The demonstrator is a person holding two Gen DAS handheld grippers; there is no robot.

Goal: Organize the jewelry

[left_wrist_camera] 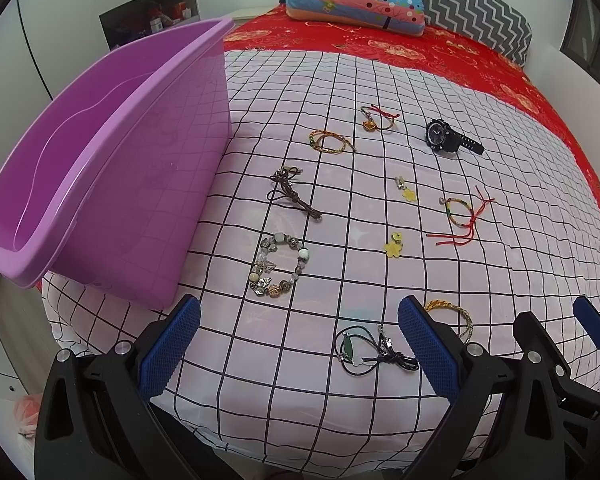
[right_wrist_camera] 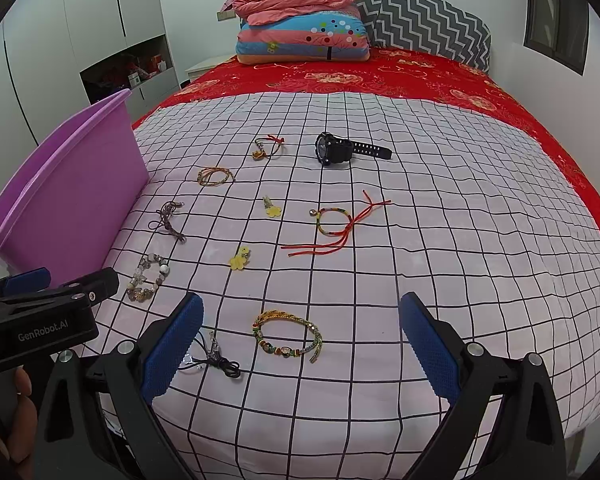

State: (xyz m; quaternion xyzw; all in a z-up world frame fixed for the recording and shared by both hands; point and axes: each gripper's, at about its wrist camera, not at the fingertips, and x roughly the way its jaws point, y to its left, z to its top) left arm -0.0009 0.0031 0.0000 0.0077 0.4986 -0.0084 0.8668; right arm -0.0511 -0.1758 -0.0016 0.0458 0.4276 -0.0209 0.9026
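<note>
Several pieces of jewelry lie spread on a white checked cloth (left_wrist_camera: 340,80) on a bed. Among them are a beaded bracelet (left_wrist_camera: 280,266), a black cord necklace with a green pendant (left_wrist_camera: 364,350), a gold woven bracelet (right_wrist_camera: 288,336), a black watch (right_wrist_camera: 340,149) and a red-string bracelet (right_wrist_camera: 336,224). A purple plastic bin (left_wrist_camera: 112,168) stands at the cloth's left, tilted and empty. My left gripper (left_wrist_camera: 300,348) is open, low over the near edge beside the black necklace. My right gripper (right_wrist_camera: 300,344) is open, with the gold bracelet between its fingers' line.
Two yellow flower charms (left_wrist_camera: 394,246) (left_wrist_camera: 408,192), a brown cord (left_wrist_camera: 292,194) and two thin woven bracelets (left_wrist_camera: 330,142) (left_wrist_camera: 378,118) also lie on the cloth. Folded quilts and pillows (right_wrist_camera: 304,20) sit at the bed's head on a red sheet (right_wrist_camera: 440,76). Wardrobes (right_wrist_camera: 80,40) stand left.
</note>
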